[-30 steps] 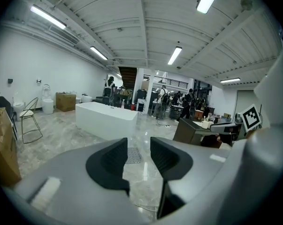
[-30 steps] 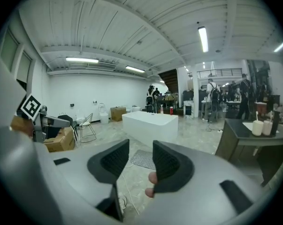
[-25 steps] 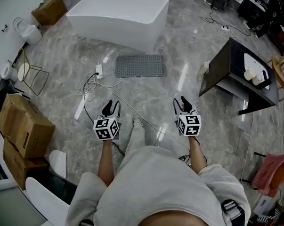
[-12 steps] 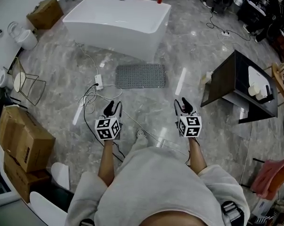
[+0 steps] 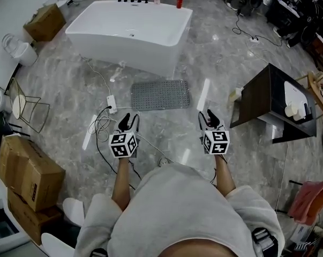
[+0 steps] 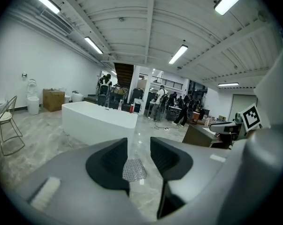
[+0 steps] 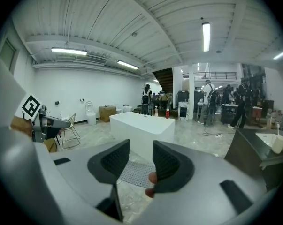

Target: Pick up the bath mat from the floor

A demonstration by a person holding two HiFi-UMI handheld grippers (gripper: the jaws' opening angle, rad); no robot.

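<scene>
Bath mat (image 5: 160, 95) laid flat on floor before white bathtub (image 5: 130, 33). Power strip (image 5: 112, 104) and cables seen near its left edge. Left gripper (image 5: 129, 120) and right gripper (image 5: 207, 116) held side by side short of mat, jaws partly spread, nothing gripped.

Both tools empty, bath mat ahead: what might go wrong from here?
The white cable and power strip lie beside the path to the bath mat; a foot may snag them. The mat lies flat on the glossy floor, so the left tool or right tool may slip off its edge.
</scene>
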